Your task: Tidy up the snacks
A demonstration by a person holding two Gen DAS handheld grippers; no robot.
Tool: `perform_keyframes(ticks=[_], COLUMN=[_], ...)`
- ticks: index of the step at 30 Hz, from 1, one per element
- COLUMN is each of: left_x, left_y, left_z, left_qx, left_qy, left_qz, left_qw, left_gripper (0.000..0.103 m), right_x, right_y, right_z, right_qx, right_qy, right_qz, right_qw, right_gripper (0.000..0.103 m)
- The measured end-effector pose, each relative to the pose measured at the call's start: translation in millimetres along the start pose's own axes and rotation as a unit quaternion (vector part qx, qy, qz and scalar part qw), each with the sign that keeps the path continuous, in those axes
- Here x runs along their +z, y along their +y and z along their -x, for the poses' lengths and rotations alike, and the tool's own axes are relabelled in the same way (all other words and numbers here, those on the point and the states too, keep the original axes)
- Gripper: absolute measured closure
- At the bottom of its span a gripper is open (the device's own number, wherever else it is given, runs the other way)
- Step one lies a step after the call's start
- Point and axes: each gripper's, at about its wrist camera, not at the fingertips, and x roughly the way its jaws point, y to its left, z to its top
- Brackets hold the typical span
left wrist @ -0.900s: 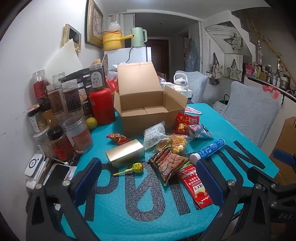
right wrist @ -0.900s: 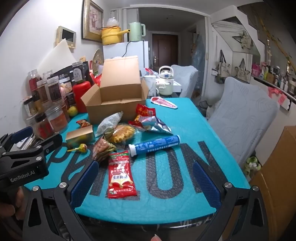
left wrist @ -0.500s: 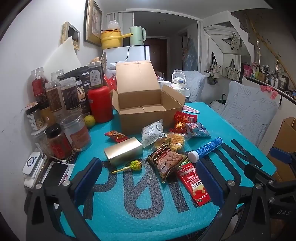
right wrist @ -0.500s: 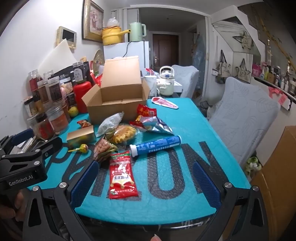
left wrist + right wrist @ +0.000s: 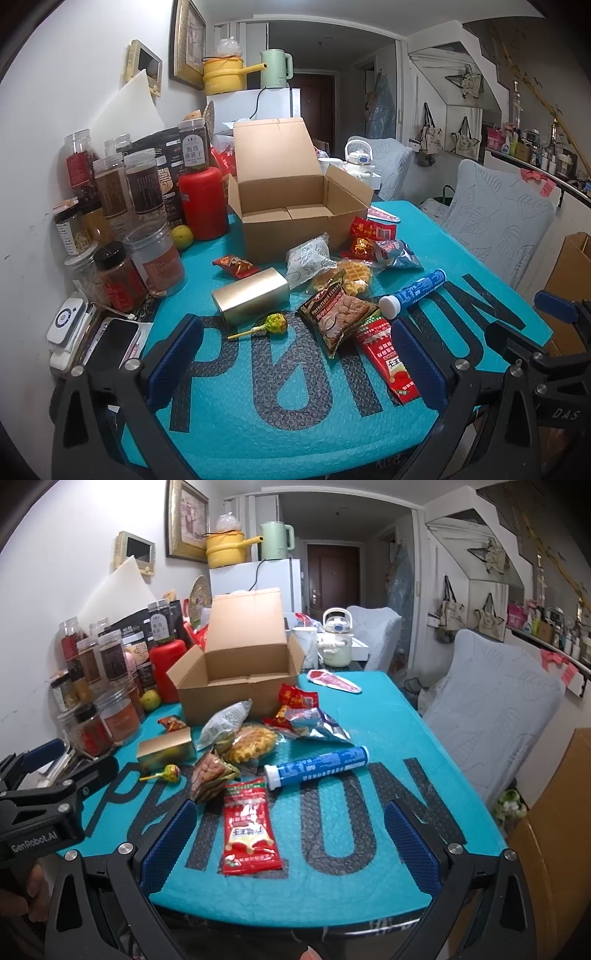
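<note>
Risk, as I read it from my station, runs from the empty cardboard box (image 5: 295, 206) sliding if nudged, to the blue tube (image 5: 317, 768) rolling off the table (image 5: 280, 413), to the lollipop (image 5: 275, 323) slipping, while left gripper (image 5: 295, 365) and right gripper (image 5: 288, 845) hover spread wide, holding nothing.

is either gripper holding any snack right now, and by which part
Nothing is held. The left gripper and right gripper both stand wide open above the mat, with the snacks lying loose ahead of them.
</note>
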Motion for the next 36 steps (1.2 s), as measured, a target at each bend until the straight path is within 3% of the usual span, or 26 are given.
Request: perform_keyframes(ticks=[36], left_x=[-2.7], left_y=[-6.5], left_z=[3.3], left_qx=[-0.006], left_qy=[-0.001], left_qz=[-0.01], left_qw=[0.9999], left_gripper=[0.0], right_x=[-0.7], right_y=[-3.2], right_z=[2.8], right_qx=[-0.002], right_qy=[-0.001], right_qz=[-0.001], right_qw=[1.0], right_gripper=[0.0])
